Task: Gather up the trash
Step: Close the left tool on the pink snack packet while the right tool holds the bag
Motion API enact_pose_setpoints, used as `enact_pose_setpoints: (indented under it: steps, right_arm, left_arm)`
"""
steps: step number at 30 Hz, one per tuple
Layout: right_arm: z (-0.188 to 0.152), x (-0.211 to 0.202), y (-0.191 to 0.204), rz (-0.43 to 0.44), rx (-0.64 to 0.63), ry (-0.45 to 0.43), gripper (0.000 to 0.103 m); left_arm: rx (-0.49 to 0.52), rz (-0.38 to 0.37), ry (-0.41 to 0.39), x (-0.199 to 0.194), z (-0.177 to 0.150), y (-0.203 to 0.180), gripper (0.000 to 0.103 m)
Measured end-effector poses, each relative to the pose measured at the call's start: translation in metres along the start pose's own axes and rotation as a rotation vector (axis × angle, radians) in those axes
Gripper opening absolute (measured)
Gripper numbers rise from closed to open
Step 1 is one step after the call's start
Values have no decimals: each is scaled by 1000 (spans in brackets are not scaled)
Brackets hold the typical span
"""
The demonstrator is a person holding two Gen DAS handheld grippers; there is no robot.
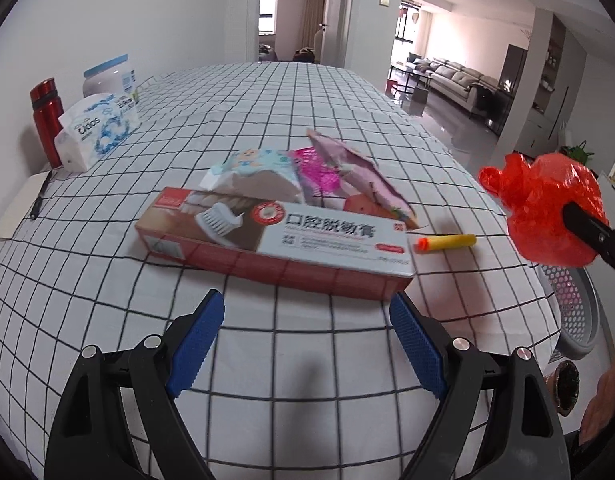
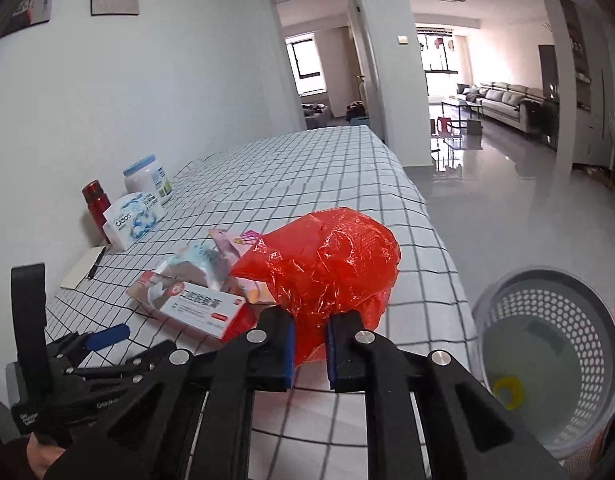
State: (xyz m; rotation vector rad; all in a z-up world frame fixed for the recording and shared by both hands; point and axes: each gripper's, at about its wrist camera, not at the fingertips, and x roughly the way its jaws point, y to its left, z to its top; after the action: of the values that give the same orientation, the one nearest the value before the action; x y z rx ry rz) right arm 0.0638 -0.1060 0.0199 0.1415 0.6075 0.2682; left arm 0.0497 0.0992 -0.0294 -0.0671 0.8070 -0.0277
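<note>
Blue-padded jaws of the right gripper (image 2: 310, 350) fill the foreground of the right wrist view, clamped tight on the lower tail of a crumpled red plastic bag (image 2: 327, 272). From the pinch the bag billows up toward 12 o'clock, its bulk leaning a little toward 11, and hangs clear above the checked tablecloth (image 2: 307, 168). It has no clear long axis beyond that upward swell from the narrow pinched end. At 3 to 4 o'clock from the bag, off the table's edge, stands a grey perforated waste basket (image 2: 587, 320) with a yellow ring and a dark scrap inside.

In the left wrist view the same bag (image 1: 547, 208) floats at 3 o'clock, with one black finger (image 1: 587, 228) of the right gripper running into it from the lower right.

Below centre, the left gripper (image 1: 305, 320) stands wide open with nothing between its blue pads, just short of a toothpaste box (image 1: 275, 236). The box lies flat, its long axis running from 10 to 4 o'clock. Touching its far side at 12 o'clock are a baby-print wipes pack (image 1: 255, 168) and a pink wrapper (image 1: 347, 172); a yellow foam dart (image 1: 447, 241) lies just off its right end, orange tip toward the box.

At 10 o'clock, well apart, stand a red flask (image 1: 47, 120), a white blue-lidded jar (image 1: 107, 76) and a tissue pack (image 1: 95, 128), with a pen (image 1: 41, 196) on a notepad (image 1: 19, 208).
</note>
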Motion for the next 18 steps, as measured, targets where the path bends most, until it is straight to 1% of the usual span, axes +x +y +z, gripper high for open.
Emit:
enact_pose_setpoints:
  steps: [3,8,10,12,15,18]
  right_arm:
    - [-4,-6,-8,-4,10,-3,12]
    - [-12,-13,-18,-27,6,-13,12]
    - [-15,-14,-22,-22,16,-11,12]
    - [-18,-15,-26,-16,24,-5,12]
    - [-22,-14,-31,-5,36,7,12]
    - [-24,-16,-34,2,41,11,12]
  left_arm:
    - [-2,-2,-11,4,10,-8,83]
    - [-23,17,-31,18,37,-18,83]
    - [-24,34,-40,25,48,-23,83]
    - [-30,36,-42,33,59,-27,83]
    - [-37,42,-26,49,71,-31,83]
    - [-52,48,19,71,78,-35,83]
